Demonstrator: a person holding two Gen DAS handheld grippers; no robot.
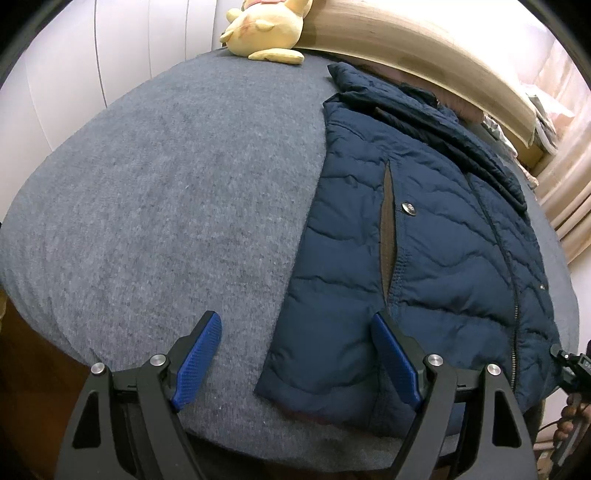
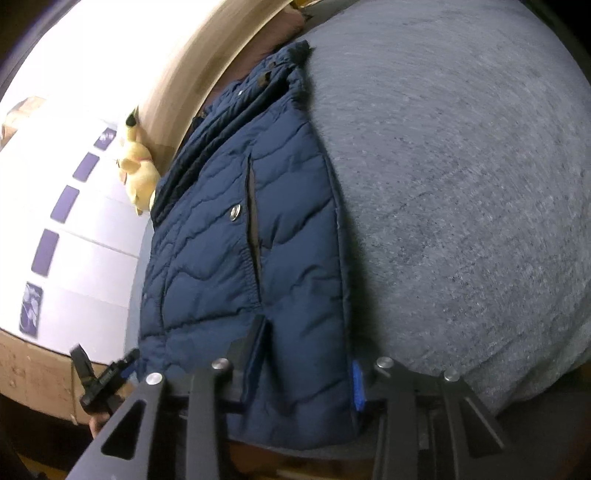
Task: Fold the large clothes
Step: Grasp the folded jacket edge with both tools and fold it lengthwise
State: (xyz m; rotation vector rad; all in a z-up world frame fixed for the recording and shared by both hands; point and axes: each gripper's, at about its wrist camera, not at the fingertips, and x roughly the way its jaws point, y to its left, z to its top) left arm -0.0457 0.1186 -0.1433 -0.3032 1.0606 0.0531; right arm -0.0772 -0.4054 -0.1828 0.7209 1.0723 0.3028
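- Jacket (image 1: 424,240): navy quilted puffer with a snap button and slit pocket, lying flat on the grey bed (image 1: 166,203), hem at the bed's near edge.
- Left hand-held gripper (image 1: 295,354): spread over the hem corner, pads clear of the cloth.
- Right hand-held gripper (image 2: 306,373): pinching the hem; only the right wrist view shows this.
- Plush toy (image 1: 266,33) sits by the headboard; bare bed flanks the jacket.

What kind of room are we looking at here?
Most likely a bedroom. A navy quilted jacket lies on a wide grey blanket that looks like a bed, a pale wooden headboard runs along its far edge, and a yellow plush toy rests against it.
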